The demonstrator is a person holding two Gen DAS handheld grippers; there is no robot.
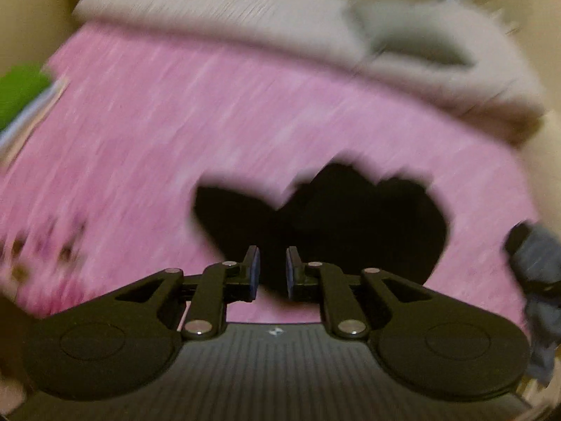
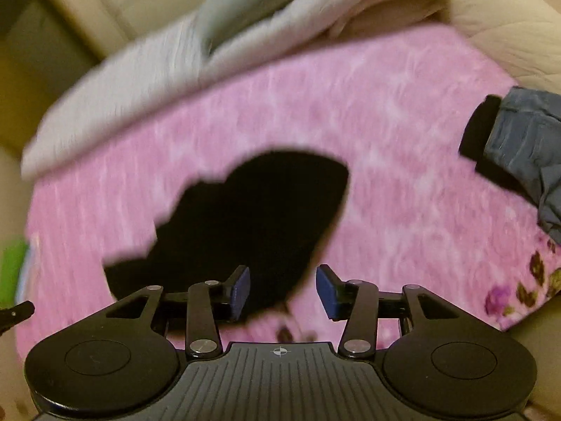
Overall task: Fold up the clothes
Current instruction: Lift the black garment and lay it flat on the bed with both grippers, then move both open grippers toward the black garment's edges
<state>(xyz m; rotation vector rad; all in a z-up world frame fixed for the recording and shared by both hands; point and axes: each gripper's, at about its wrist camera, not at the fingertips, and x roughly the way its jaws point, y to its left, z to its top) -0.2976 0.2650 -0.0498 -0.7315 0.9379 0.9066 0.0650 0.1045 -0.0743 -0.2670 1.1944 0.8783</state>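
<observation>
Motion-blurred black garment (image 1: 322, 221), shape unreadable; blue-grey clothes (image 2: 526, 147) cropped by frame edge.

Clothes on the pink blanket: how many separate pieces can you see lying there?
2. A black garment lies in the middle of the pink blanket, just ahead of both grippers. A blue-grey garment lies at the blanket's right edge. More may lie out of view.
</observation>
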